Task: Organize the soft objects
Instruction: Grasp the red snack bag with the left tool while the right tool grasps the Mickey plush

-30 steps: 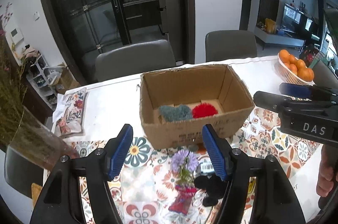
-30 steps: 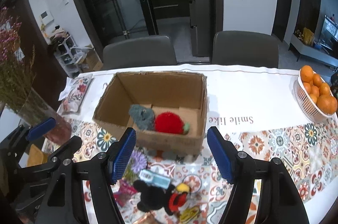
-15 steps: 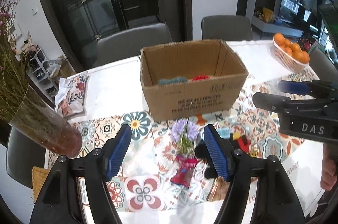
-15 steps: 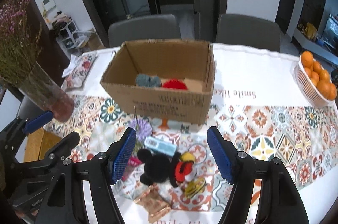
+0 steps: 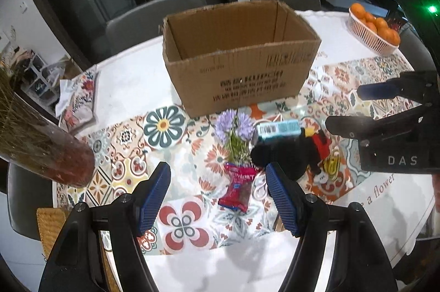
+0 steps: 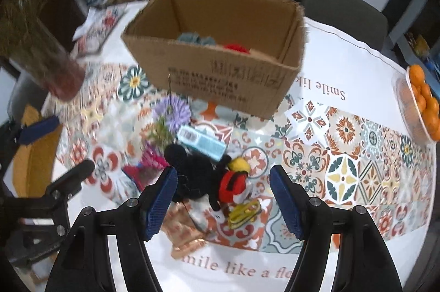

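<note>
An open cardboard box (image 5: 239,58) (image 6: 220,49) stands on the patterned tablecloth, holding a teal plush (image 6: 195,38) and a red plush (image 6: 236,48). In front of it lies a black mouse plush (image 5: 286,154) (image 6: 200,171) in red shorts, beside a purple fabric flower (image 5: 233,124) (image 6: 172,110). My left gripper (image 5: 217,182) hangs open above a red snack packet (image 5: 238,187), the plush just right of its right finger. My right gripper (image 6: 222,182) is open above the plush, not touching it. Each gripper also shows from the side in the other's view, the right gripper (image 5: 385,113) and the left gripper (image 6: 55,149).
A teal barcode box (image 5: 277,128) (image 6: 200,142), a yellow clip (image 6: 243,209) and a copper wrapper (image 6: 184,234) lie round the plush. A glass vase of dried stems (image 5: 41,143) stands left, a basket of oranges (image 5: 374,30) far right, grey chairs behind.
Both grippers have sunk and tipped down toward the table, so the plush and flower loom larger. The box's inside has slipped from the left view. Both stay open.
</note>
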A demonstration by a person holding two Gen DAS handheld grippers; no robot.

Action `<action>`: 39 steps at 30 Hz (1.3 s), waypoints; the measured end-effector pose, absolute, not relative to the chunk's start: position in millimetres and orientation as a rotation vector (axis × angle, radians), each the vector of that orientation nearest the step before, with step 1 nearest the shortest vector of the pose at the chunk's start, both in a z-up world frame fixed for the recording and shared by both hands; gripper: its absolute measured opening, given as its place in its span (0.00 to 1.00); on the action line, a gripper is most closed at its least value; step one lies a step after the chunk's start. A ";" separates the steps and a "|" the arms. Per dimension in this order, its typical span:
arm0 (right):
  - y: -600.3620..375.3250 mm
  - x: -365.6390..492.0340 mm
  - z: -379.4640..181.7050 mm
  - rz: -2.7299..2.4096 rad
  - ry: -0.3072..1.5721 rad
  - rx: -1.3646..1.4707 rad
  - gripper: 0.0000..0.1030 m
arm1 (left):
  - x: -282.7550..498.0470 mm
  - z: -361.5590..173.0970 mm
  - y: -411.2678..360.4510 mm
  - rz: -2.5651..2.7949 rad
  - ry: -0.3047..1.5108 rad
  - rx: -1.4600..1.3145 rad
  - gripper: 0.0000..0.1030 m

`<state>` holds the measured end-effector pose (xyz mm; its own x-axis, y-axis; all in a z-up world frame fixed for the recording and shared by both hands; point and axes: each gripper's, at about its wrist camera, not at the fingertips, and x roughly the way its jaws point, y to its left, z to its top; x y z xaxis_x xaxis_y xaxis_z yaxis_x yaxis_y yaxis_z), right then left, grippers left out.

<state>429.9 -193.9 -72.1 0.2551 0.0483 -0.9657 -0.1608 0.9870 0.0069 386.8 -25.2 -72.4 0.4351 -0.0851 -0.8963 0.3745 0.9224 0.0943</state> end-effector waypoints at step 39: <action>-155.6 447.9 -194.9 0.358 1.625 -0.599 0.69 | 438.1 -200.3 -39.6 -0.296 1.445 0.379 0.67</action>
<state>447.9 -155.6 -194.9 -0.0595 -0.1739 -0.9830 -0.5703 0.8141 -0.1095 438.1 -39.6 -200.3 0.1066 0.0310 -0.9938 0.4192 0.9049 0.0732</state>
